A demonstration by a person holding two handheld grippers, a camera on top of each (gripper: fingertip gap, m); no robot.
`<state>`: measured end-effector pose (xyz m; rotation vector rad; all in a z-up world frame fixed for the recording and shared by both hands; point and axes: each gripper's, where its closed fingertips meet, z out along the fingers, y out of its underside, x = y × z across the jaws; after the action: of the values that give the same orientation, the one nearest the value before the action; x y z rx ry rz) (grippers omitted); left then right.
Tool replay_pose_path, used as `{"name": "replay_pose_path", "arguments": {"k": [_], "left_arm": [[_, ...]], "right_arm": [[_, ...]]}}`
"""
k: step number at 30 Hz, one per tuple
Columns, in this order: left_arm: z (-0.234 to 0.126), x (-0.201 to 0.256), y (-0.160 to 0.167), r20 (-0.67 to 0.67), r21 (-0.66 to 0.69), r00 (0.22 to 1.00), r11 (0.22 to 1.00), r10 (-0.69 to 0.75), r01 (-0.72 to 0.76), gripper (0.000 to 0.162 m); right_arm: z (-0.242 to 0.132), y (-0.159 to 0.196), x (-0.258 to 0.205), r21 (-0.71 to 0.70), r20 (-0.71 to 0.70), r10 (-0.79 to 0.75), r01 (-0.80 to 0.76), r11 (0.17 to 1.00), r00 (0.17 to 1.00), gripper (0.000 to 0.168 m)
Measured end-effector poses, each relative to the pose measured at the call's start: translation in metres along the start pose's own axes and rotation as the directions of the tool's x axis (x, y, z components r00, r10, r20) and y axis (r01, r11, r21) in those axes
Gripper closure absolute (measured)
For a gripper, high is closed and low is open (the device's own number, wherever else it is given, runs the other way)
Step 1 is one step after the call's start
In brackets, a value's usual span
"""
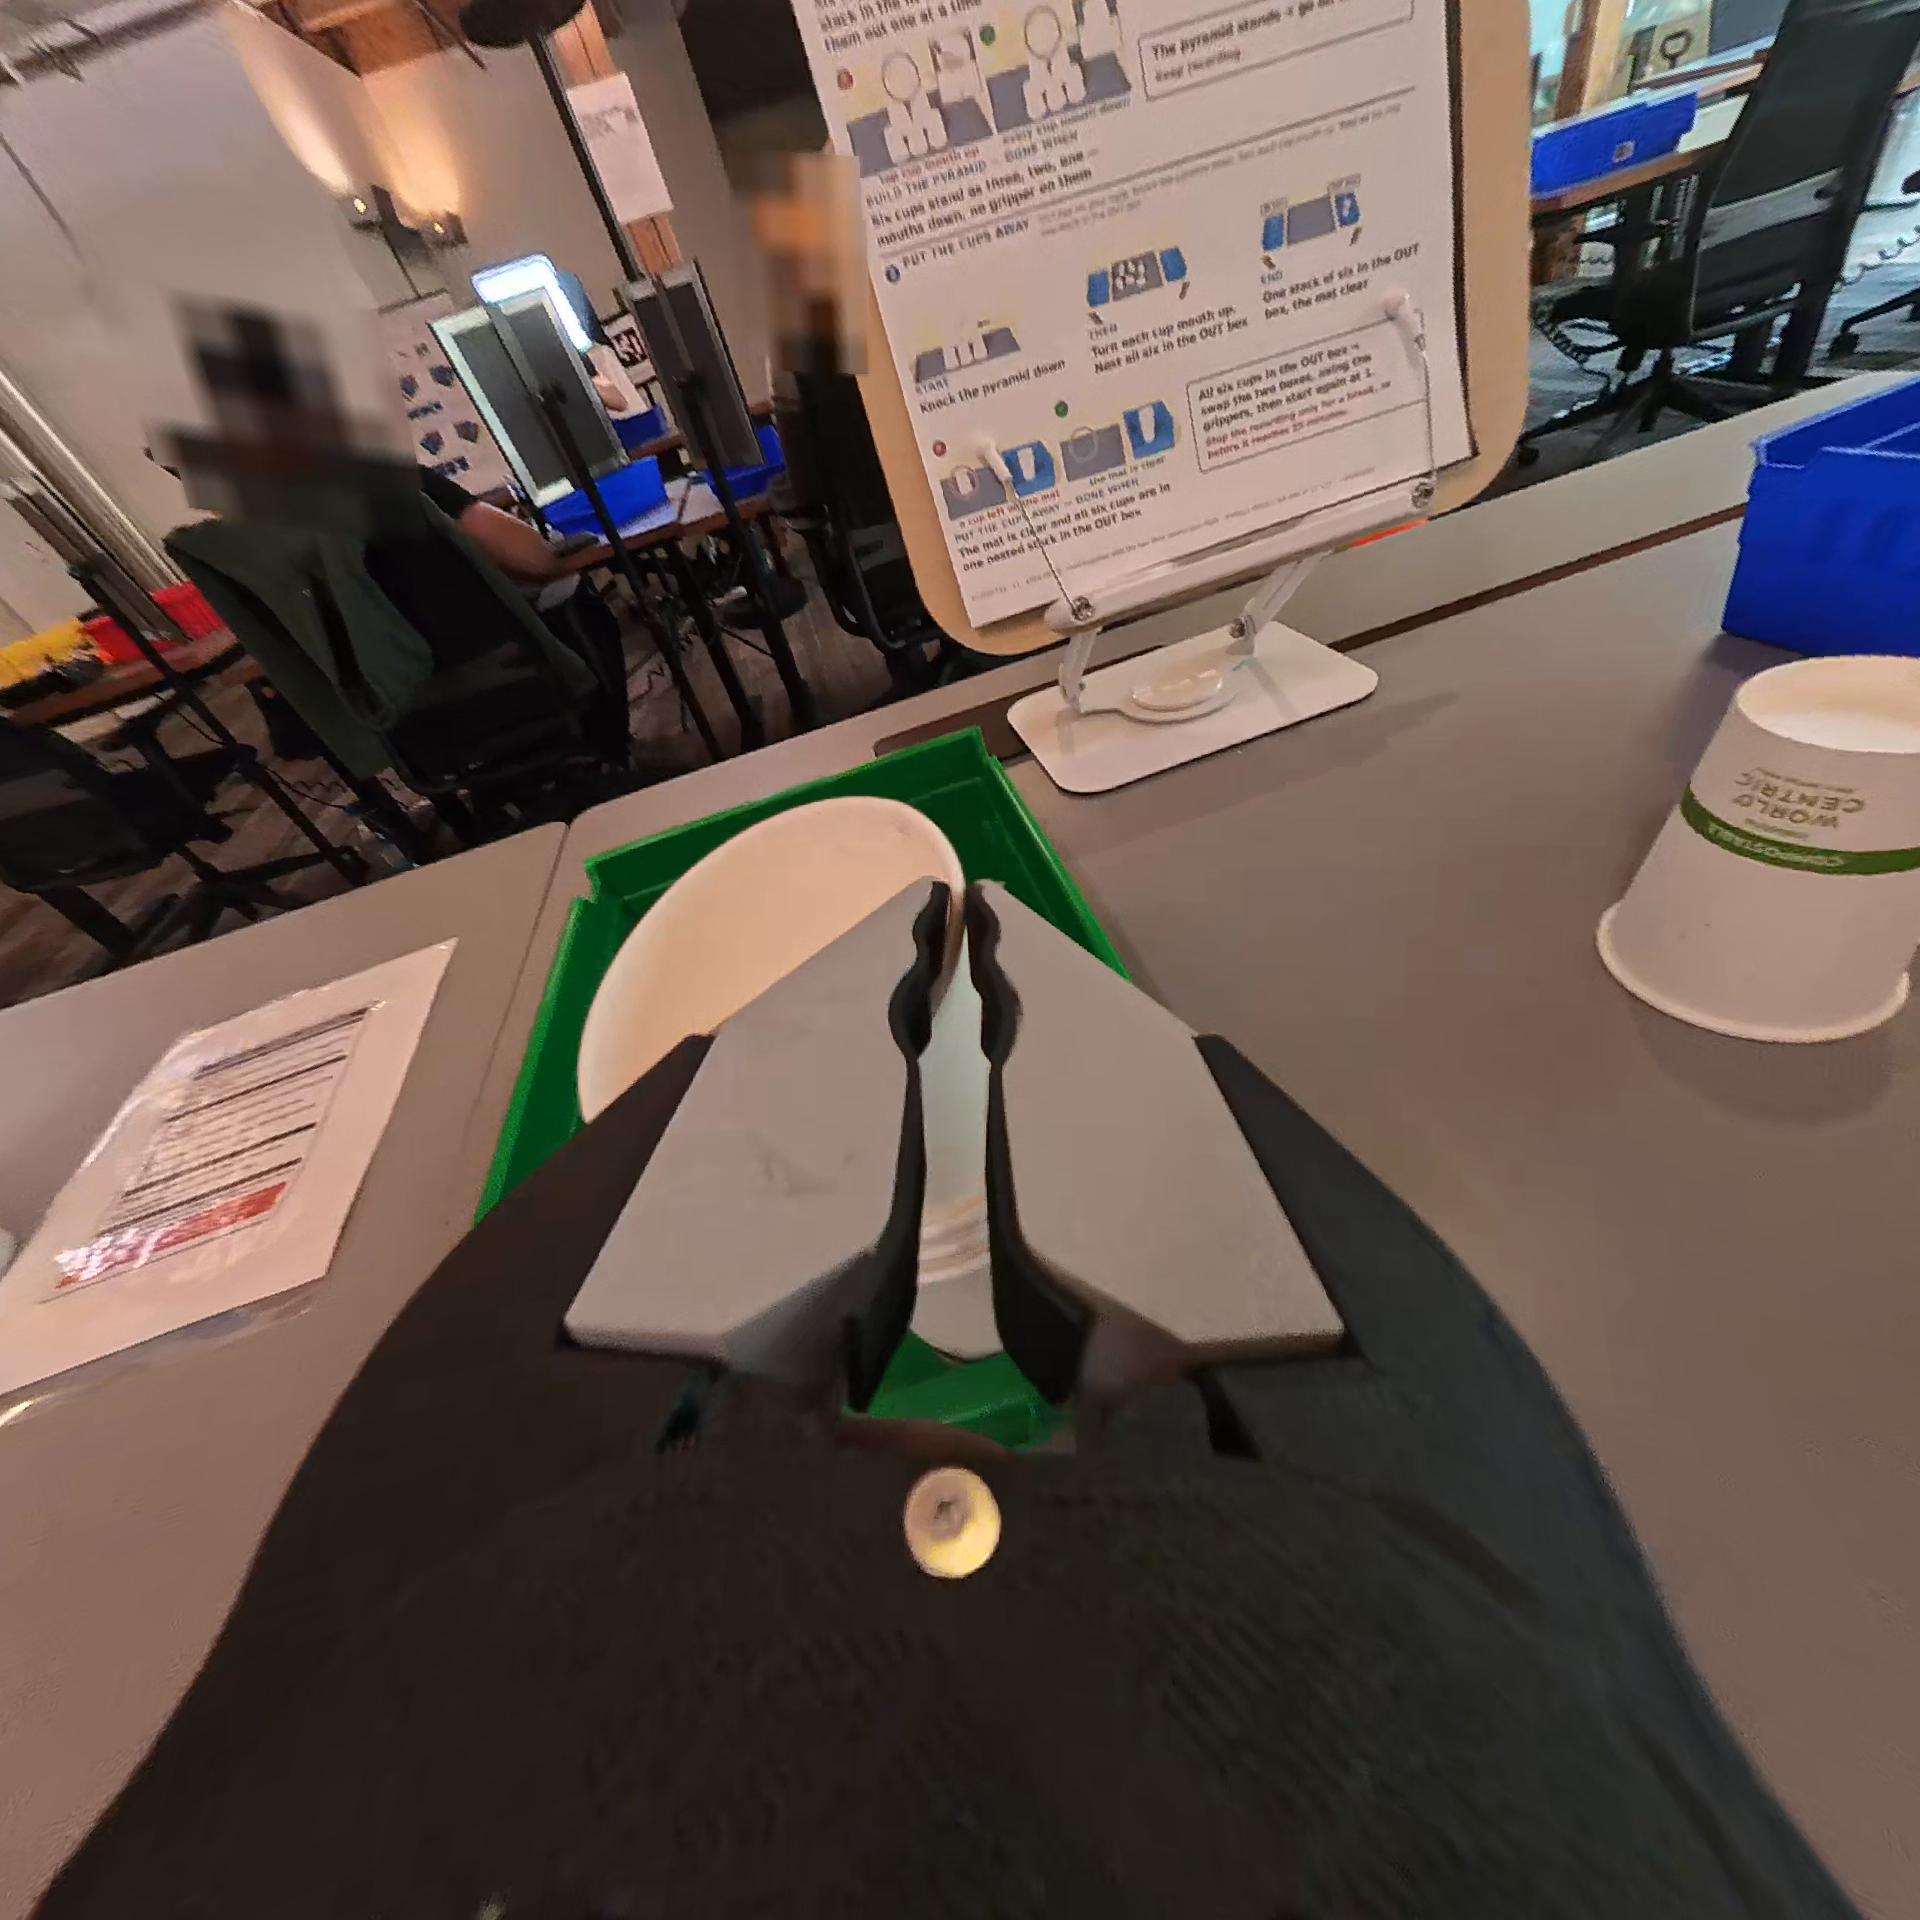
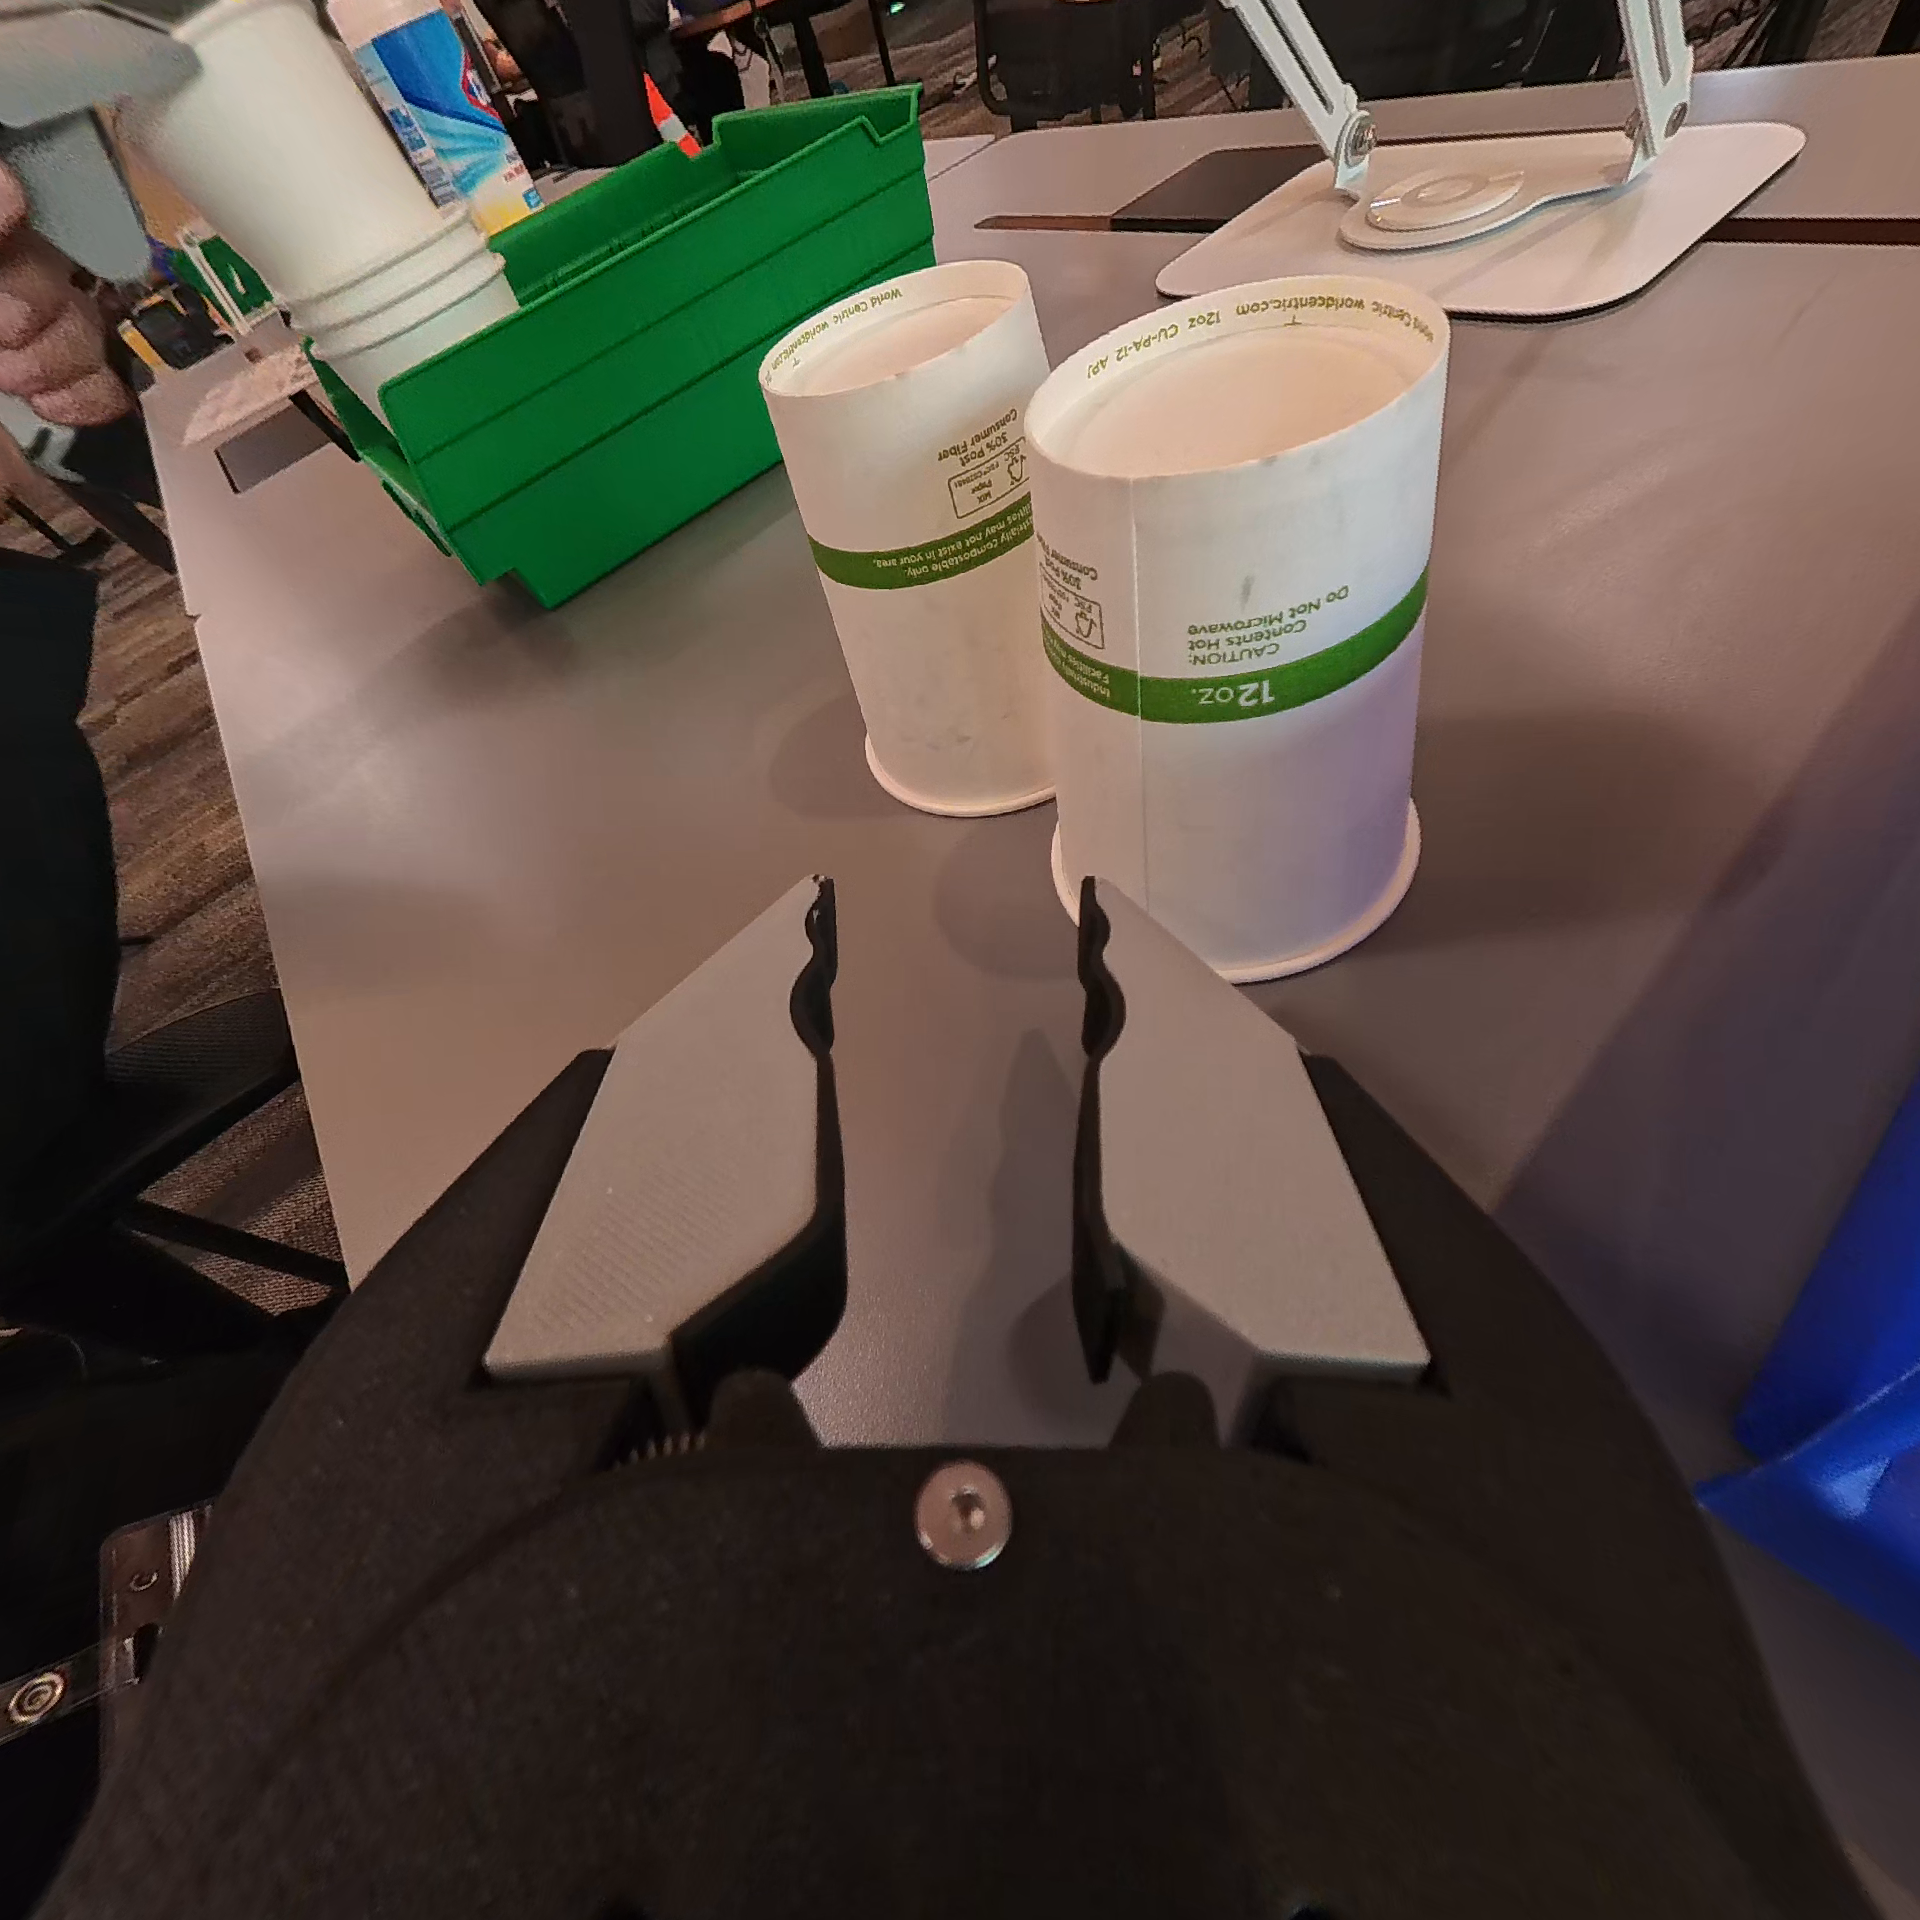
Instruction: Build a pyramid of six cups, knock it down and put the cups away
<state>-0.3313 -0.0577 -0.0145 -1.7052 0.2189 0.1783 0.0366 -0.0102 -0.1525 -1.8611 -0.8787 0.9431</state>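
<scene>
My left gripper (image 1: 958, 904) is shut on the rim of a nested stack of white paper cups (image 1: 769, 935), held mouth up over the green bin (image 1: 997, 821). The stack (image 2: 343, 229) also shows in the right wrist view, lifted above the green bin (image 2: 644, 374). Two white cups with green bands stand mouth down on the grey table: the far one (image 2: 925, 540) and the near one (image 2: 1247, 644), side by side. One of them also shows in the left wrist view (image 1: 1777, 852). My right gripper (image 2: 951, 914) is open and empty, just in front of the near cup.
A white stand (image 1: 1195, 696) holds an instruction sheet at the table's back. A blue bin (image 1: 1839, 530) sits at the right; its edge also shows in the right wrist view (image 2: 1829, 1455). A laminated sheet (image 1: 208, 1143) lies left of the green bin. A person sits beyond the table. The left gripper's tips are roughly 40 cm from the right gripper's.
</scene>
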Motion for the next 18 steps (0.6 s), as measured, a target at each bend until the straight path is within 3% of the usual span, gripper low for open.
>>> {"name": "replay_pose_path", "arguments": {"k": [11,18], "left_arm": [[-0.032,-0.005,-0.042,0.077,0.162,0.997,0.987,0.003,-0.015,0.162],[-0.069,0.025,-0.088,-0.039,0.342,0.999,0.94,-0.001,0.014,0.161]], "right_arm": [[0.0,0.0,0.0,0.001,-0.002,-0.003,0.003,1.0,1.0,0.124],[-0.001,-0.001,0.0,0.006,-0.008,-0.008,0.008,1.0,1.0,0.124]]}}
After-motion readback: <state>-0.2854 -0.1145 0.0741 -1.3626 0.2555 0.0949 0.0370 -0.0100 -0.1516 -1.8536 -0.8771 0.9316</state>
